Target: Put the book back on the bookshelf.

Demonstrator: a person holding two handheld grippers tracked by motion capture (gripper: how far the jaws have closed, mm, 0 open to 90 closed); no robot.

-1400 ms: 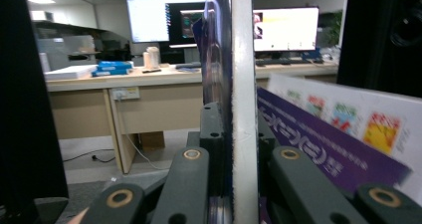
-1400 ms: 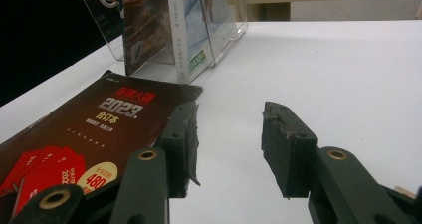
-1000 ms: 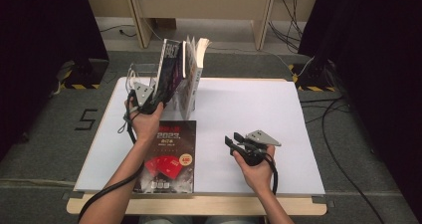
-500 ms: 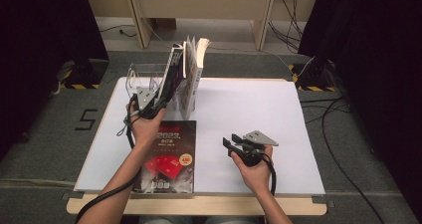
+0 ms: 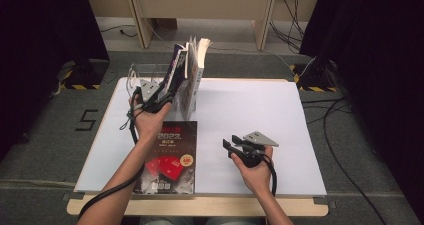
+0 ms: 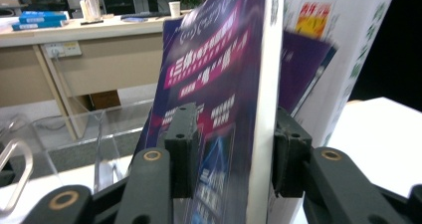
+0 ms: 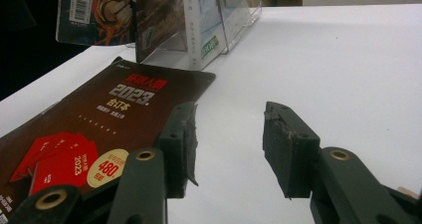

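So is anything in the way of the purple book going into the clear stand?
Nothing visible blocks it. The left gripper holds the purple book tilted beside the upright books, and the clear stand has open room on the book's other side.

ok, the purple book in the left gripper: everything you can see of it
The purple book is a thin glossy softcover, its purple cover printed with pink bands and white lettering, with a white page edge toward the camera. The left gripper clamps it, one jaw on each face, near its lower part. It stands nearly upright, tilted, and the high view shows it leaning against the other upright books at the clear acrylic stand. Its bottom edge is hidden.
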